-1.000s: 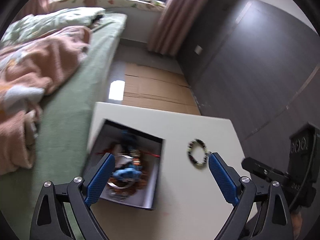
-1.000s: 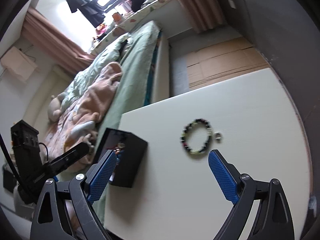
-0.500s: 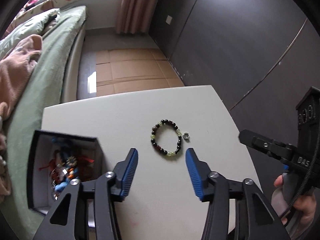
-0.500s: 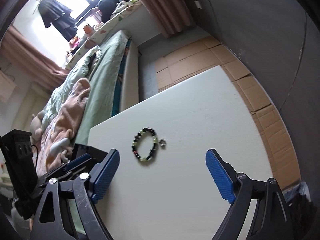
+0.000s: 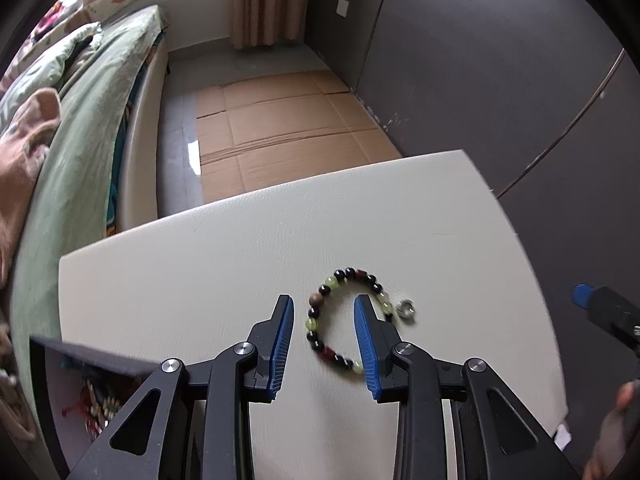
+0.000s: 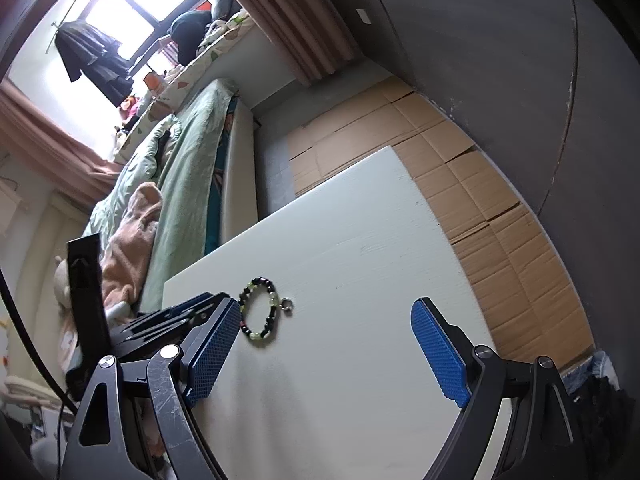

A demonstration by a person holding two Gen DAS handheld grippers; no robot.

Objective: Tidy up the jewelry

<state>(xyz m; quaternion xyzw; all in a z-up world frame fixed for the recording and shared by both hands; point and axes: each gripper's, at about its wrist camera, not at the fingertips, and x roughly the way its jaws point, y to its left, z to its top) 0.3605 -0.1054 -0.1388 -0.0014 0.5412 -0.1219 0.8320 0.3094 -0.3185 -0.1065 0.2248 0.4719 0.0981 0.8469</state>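
Beaded bracelet [image 5: 344, 316] is lying flat on the white table [image 5: 200, 272], its dark, pale-green and reddish beads looping right between the blue pads of the left gripper [image 5: 323, 344]. Those jaws are sitting partly open, straddling the left side of the loop, with the right pad [image 5: 365, 344] covering the bracelet's right side; whether either pad is touching the beads I cannot tell, and nothing is being gripped. Just outside the right pad, a small silver ring [image 5: 405, 307] is resting on the table beside the beads. Down at the lower left of the left gripper, an open black jewelry box [image 5: 80, 356] is showing red cord and small beads inside. From the right wrist view, the right gripper [image 6: 332, 346] is gaping wide and holding nothing, with the bracelet [image 6: 259, 312] and the ring [image 6: 286, 303] lying just ahead of its left pad [image 6: 210, 350], where the left gripper's black frame is crowding in.
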